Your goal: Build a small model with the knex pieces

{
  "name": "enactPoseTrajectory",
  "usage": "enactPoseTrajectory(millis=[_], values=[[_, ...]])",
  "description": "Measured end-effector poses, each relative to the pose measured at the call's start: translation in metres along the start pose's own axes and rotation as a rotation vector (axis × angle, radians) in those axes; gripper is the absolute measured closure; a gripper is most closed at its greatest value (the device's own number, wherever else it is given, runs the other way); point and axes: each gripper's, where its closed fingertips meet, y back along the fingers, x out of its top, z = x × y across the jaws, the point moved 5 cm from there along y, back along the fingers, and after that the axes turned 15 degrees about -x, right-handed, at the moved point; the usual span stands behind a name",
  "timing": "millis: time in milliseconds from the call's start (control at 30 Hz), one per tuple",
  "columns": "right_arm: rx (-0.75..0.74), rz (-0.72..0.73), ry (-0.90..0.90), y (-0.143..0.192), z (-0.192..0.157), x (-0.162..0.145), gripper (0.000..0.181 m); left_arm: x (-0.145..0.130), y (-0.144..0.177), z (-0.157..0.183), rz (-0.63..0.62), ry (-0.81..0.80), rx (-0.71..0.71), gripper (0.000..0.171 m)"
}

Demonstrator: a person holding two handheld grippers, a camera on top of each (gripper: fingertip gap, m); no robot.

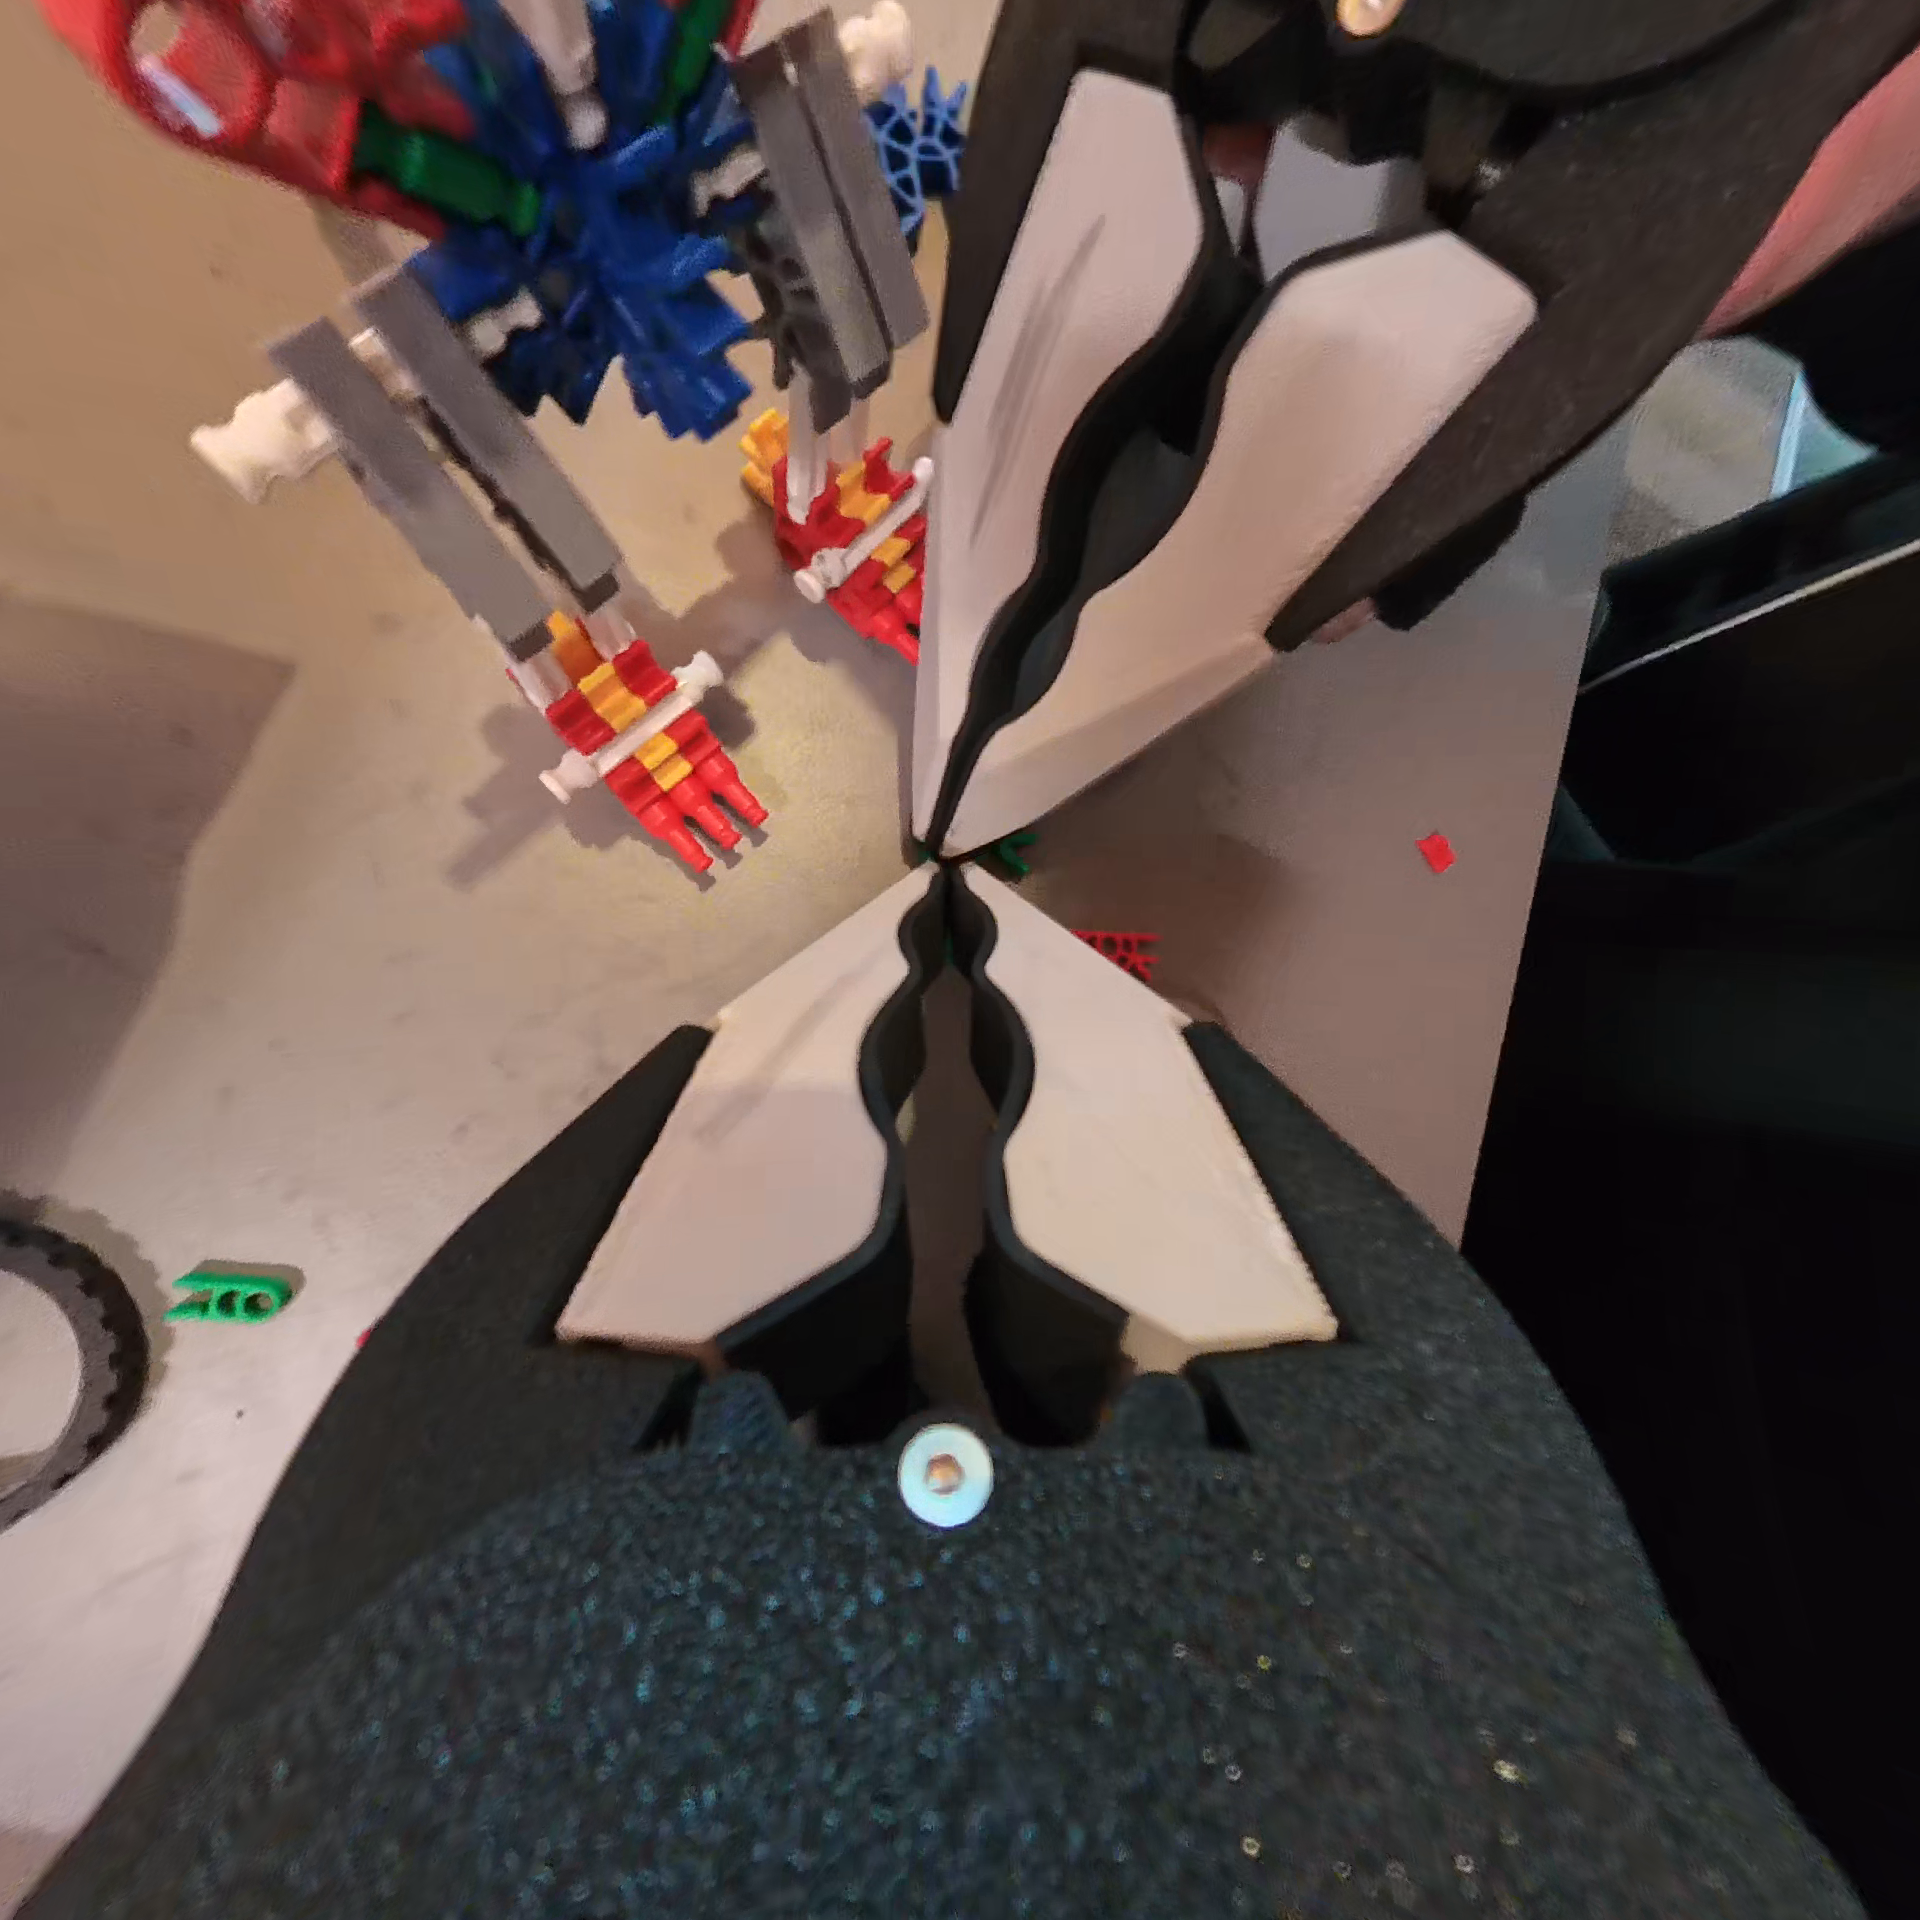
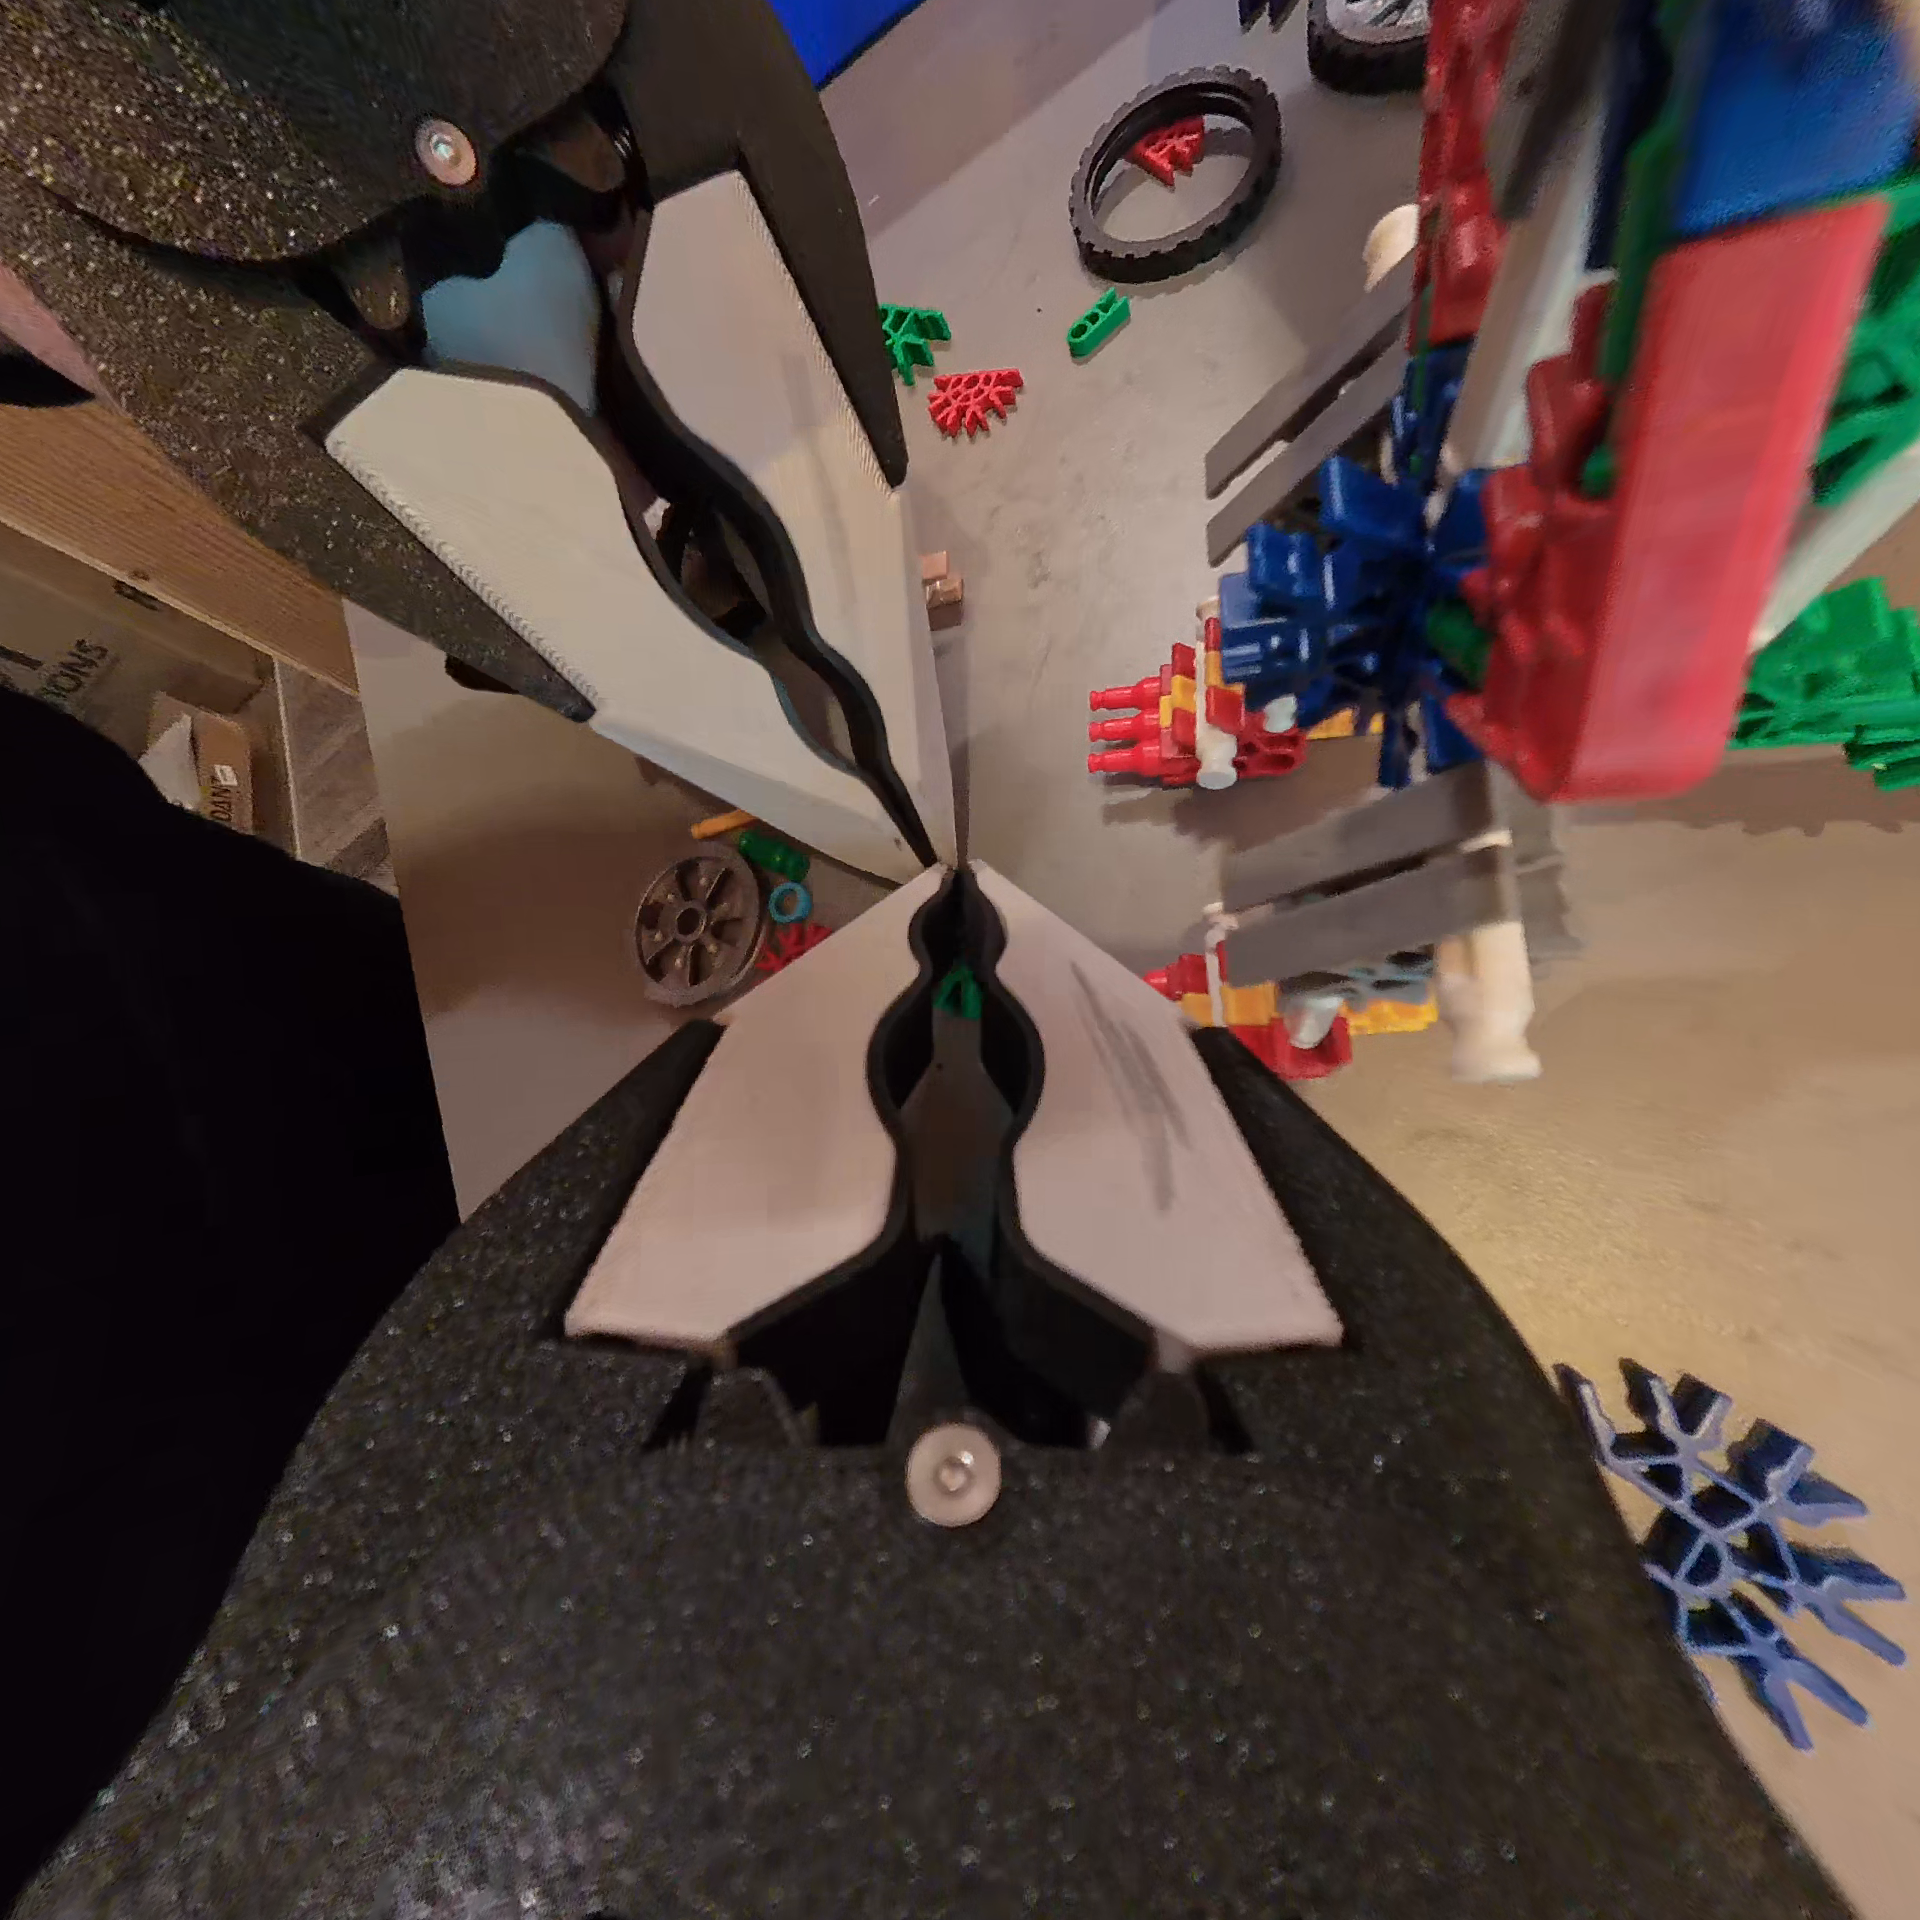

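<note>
Right wrist view: a small green piece (image 2: 957, 992) sits pinched between the closed fingers of the right gripper (image 2: 954, 883), whose tips meet those of the left gripper (image 1: 940, 883), likewise clenched on it. Beyond and to the side stands a blue, red and grey construction-toy model (image 2: 1455, 623) on the table (image 2: 1558, 1195).

1. The left tool (image 1: 943, 883) and the right tool (image 2: 951, 883) meet tip to tip above the worktop (image 1: 260, 987), with a small connector piece (image 2: 958, 992) between the right tool's fingers.
2. The built model (image 1: 582, 260) stands ahead and left of the left tool, and ahead and right of the right tool.
3. A tyre ring (image 2: 1179, 171) lies far ahead of the right tool, with a small piece (image 2: 1172, 145) inside it.
4. A wheel hub (image 2: 698, 928) lies just left of the right tool's tips.
5. A flat snowflake connector (image 2: 1745, 1548) lies to its near right.
</note>
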Motion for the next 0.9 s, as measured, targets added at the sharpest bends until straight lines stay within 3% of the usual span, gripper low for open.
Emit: enactPoseTrajectory(millis=[200,400,900], values=[[0.003,0.001,-0.006,0.001,0.0,-0.001,0.181,-0.004,0.009,0.002,0.084,0.035,-0.009,0.171],[0.001,0.012,0.003,0.002,-0.001,0.001,0.181,-0.009,0.009,0.004,0.082,0.025,0.009,0.171],[-0.113,-0.057,0.235,-0.003,-0.017,0.002,0.181,-0.013,0.005,0.008,0.077,-0.023,0.051,0.171]])
